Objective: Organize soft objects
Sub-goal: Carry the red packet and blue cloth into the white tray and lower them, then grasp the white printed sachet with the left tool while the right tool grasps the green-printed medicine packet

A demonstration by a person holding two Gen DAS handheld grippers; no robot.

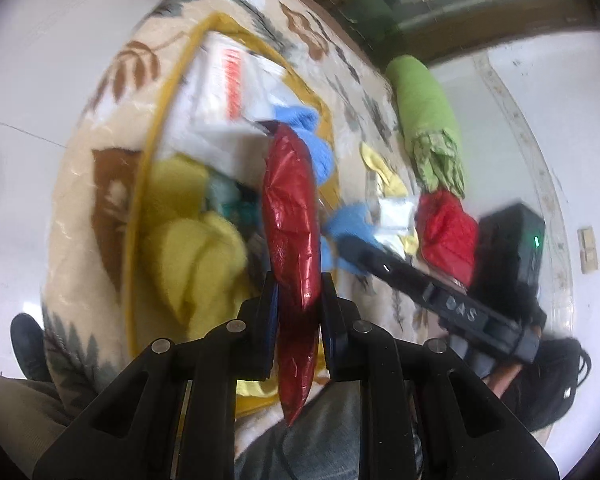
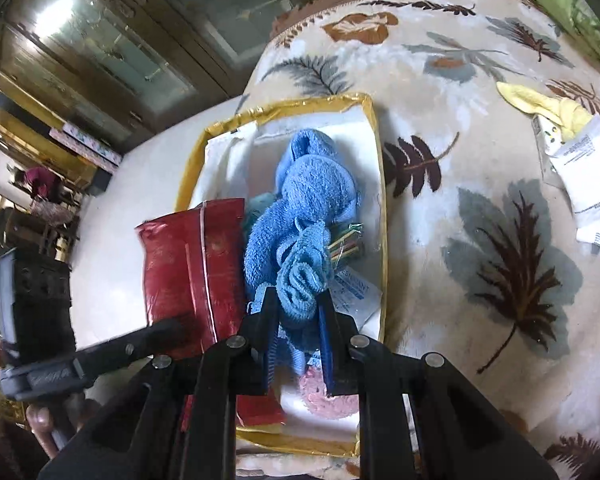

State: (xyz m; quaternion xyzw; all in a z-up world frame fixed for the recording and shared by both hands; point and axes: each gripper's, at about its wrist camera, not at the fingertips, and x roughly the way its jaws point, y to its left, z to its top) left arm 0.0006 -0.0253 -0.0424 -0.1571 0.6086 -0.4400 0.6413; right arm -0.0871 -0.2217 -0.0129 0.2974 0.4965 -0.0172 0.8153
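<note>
Over yellow-edged bin point(image 2: 376, 184): L hand-held gripper point(image 1: 298, 300) clamps red foil pouch point(image 1: 290, 216), R hand-held gripper point(image 2: 298, 304) clamps blue towel point(image 2: 300, 208). Packing step; next, prob. lower + release both inside.

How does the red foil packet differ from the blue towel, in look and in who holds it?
The red foil packet is shiny, smooth and flat; the blue towel is fluffy, matte and bunched. The packet sits between the left gripper fingers, the towel between those of the right gripper. Both are over the yellow-edged bag.
</note>
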